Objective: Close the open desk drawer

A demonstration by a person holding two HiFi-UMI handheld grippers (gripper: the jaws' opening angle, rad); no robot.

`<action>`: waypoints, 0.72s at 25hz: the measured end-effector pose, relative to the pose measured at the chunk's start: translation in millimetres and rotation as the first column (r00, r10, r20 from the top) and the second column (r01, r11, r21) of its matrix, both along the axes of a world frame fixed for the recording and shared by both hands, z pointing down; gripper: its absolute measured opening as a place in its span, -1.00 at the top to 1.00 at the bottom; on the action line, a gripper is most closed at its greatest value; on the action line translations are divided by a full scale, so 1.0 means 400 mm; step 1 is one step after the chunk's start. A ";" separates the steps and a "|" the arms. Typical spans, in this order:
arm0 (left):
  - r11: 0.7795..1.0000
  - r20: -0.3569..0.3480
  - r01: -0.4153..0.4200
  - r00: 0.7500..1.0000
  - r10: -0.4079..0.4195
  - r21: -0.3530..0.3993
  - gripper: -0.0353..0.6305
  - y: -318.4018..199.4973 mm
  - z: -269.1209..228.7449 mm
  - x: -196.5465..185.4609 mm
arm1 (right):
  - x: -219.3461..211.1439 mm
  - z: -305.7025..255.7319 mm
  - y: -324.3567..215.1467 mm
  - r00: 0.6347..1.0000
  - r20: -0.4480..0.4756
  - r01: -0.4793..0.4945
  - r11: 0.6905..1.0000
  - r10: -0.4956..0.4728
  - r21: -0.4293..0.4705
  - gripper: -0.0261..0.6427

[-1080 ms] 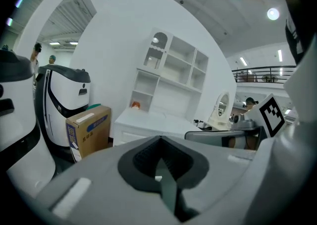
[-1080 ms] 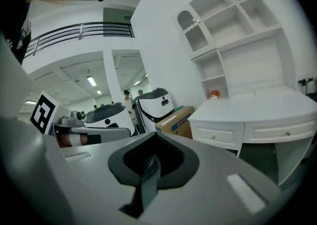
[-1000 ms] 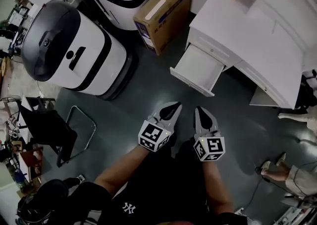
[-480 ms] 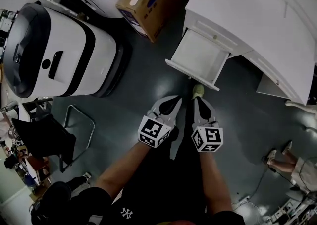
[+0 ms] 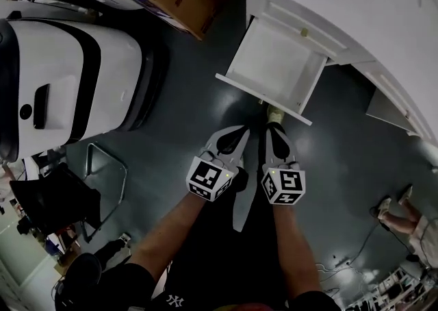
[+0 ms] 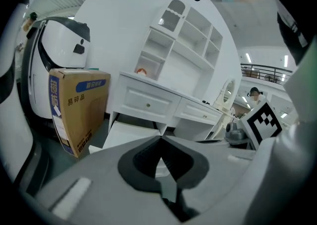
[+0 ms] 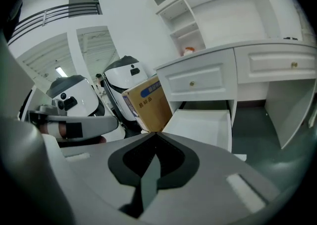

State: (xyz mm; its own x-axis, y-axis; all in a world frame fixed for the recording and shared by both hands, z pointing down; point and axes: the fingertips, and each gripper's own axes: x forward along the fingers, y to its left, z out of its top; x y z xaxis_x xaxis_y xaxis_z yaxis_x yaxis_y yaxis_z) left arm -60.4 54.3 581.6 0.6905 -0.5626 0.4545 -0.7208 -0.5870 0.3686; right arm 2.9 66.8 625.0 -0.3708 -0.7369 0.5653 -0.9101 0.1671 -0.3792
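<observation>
Dark floor (image 5: 171,118) below a white tabletop (image 5: 356,8). Saw the drawer (image 5: 277,63) pulled out, probably light and stiff; best pushed on its front. Held left gripper (image 5: 236,135), right gripper (image 5: 274,133) closed, empty.

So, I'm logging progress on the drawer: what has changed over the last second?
The person has stepped toward the desk, so the open drawer now lies just ahead of the left tongs and right tongs. Nothing was gripped. Both tongs stay shut, empty, side by side; the drawer stays open.

Left tool (image 5: 241,131) and right tool (image 5: 272,129) (together) have neared the drawer (image 5: 274,63).
</observation>
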 end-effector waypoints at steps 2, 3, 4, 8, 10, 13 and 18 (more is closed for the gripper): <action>1.000 0.002 -0.006 1.000 0.006 -0.005 0.89 -0.013 0.053 0.003 | 0.004 0.068 -0.008 1.000 -0.004 -0.010 1.000 0.010 -0.024 0.85; 1.000 0.004 -0.010 1.000 0.011 -0.007 0.89 -0.019 0.078 0.004 | 0.006 0.100 -0.012 1.000 -0.005 -0.018 0.999 0.018 -0.036 0.85; 1.000 0.007 -0.015 1.000 0.015 -0.010 0.89 -0.025 0.102 0.005 | 0.007 0.131 -0.018 1.000 -0.004 -0.028 0.998 0.028 -0.047 0.85; 0.999 0.016 -0.030 0.999 0.031 -0.024 0.89 -0.047 0.190 0.014 | 0.012 0.237 -0.047 0.998 0.007 -0.061 0.995 0.061 -0.081 0.85; 0.999 0.017 -0.034 0.999 0.034 -0.032 0.89 -0.057 0.222 0.024 | 0.020 0.280 -0.061 0.997 0.014 -0.075 0.992 0.077 -0.096 0.85; 0.998 0.012 -0.040 0.999 0.040 -0.039 0.89 -0.069 0.254 0.043 | 0.035 0.337 -0.079 0.994 0.022 -0.102 0.987 0.106 -0.125 0.85; 0.998 0.019 -0.054 0.998 0.055 -0.040 0.89 -0.083 0.299 0.066 | 0.044 0.415 -0.094 0.987 0.031 -0.151 0.976 0.158 -0.159 0.85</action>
State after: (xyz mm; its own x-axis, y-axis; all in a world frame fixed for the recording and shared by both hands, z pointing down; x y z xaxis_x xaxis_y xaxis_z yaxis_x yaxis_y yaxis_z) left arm -33.9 21.0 701.2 0.7103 -0.5056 0.4898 -0.6956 -0.6106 0.3784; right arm 20.5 29.0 790.8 -0.2855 -0.6916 0.6635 -0.9026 -0.0387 -0.4288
